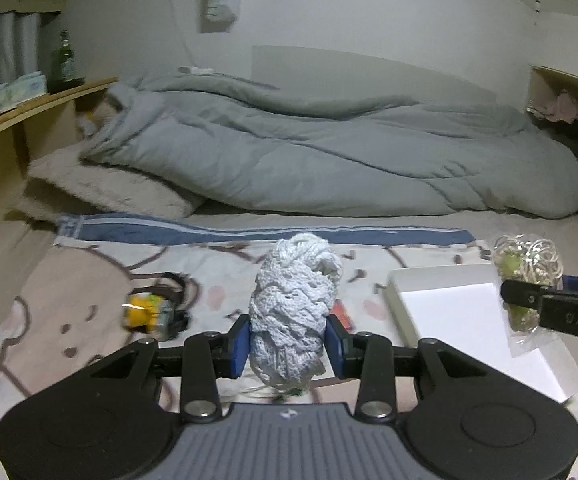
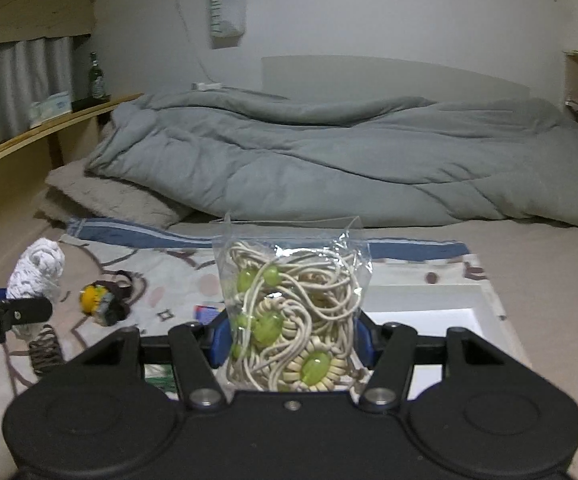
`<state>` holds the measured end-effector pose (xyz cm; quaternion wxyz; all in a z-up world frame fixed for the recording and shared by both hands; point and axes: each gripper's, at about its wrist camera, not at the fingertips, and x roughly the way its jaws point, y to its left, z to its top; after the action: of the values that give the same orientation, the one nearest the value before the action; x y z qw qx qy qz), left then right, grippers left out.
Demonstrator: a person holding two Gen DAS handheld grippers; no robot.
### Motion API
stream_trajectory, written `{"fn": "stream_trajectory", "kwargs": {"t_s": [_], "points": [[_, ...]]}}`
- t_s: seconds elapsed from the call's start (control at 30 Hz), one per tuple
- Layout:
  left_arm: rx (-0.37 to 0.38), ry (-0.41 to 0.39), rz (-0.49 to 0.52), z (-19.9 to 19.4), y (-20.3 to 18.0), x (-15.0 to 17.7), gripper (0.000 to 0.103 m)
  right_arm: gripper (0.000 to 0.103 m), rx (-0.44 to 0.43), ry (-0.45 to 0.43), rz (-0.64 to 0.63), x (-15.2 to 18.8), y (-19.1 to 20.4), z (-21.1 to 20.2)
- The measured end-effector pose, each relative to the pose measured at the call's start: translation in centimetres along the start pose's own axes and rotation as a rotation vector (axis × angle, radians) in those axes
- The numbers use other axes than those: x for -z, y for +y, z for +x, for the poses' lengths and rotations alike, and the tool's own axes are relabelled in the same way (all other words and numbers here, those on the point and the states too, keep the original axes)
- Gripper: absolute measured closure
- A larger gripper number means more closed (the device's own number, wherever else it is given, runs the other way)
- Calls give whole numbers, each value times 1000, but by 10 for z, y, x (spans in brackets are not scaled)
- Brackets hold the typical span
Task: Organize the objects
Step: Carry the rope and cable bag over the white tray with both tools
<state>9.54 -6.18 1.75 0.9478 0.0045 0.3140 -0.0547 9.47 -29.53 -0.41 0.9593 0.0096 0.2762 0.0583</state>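
Note:
My left gripper is shut on a bundle of white knitted cloth, which stands upright between the blue pads above the bed. My right gripper is shut on a clear bag of cream cord with green beads. The same bag shows at the right of the left wrist view, over a white open box. The cloth bundle appears at the left of the right wrist view. The white box lies just behind and right of the bag.
A yellow and black headlamp lies on the patterned sheet left of the cloth. A small blue-red packet and a striped band lie nearby. A grey duvet fills the back of the bed. A wooden shelf with a bottle runs along the left.

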Motion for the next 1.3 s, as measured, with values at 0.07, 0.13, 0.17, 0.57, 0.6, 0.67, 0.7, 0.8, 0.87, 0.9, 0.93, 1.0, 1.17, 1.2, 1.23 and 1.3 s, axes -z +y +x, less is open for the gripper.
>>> {"fn": "stream_trajectory", "kwargs": {"t_s": [0.07, 0.13, 0.17, 0.57, 0.6, 0.67, 0.7, 0.8, 0.87, 0.9, 0.93, 1.0, 1.17, 1.2, 1.23, 1.3], "points": [[23, 7, 6, 5, -16, 0, 63, 43, 12, 10, 4, 2, -15, 0], [45, 18, 12, 11, -31, 1, 63, 43, 26, 19, 6, 5, -28, 0], [60, 26, 15, 15, -41, 2, 63, 43, 35, 24, 7, 6, -35, 0], [200, 83, 33, 52, -134, 12, 63, 43, 122, 77, 63, 25, -116, 6], [209, 91, 33, 55, -140, 13, 62, 43, 133, 84, 63, 28, -122, 7], [228, 111, 28, 63, -153, 18, 63, 43, 143, 104, 65, 34, -133, 11], [235, 120, 26, 66, -157, 20, 63, 43, 146, 113, 65, 37, -138, 12], [252, 154, 18, 80, -172, 30, 62, 43, 157, 139, 54, 47, -152, 19], [258, 182, 6, 89, -181, 37, 62, 43, 163, 158, 42, 54, -159, 24], [260, 195, 1, 94, -185, 40, 62, 43, 162, 168, 36, 58, -162, 27], [265, 212, -5, 101, -189, 43, 62, 43, 159, 177, 32, 61, -166, 30], [270, 237, -13, 109, -197, 50, 62, 43, 148, 207, 20, 67, -171, 37], [286, 320, -23, 134, -211, 66, 62, 43, 142, 303, 27, 84, -183, 56], [287, 331, -27, 136, -213, 68, 62, 43, 139, 314, 29, 87, -184, 59], [285, 344, -32, 139, -216, 70, 62, 43, 134, 325, 32, 91, -185, 62], [277, 366, -47, 145, -218, 75, 62, 43, 122, 347, 34, 97, -187, 67]]}}
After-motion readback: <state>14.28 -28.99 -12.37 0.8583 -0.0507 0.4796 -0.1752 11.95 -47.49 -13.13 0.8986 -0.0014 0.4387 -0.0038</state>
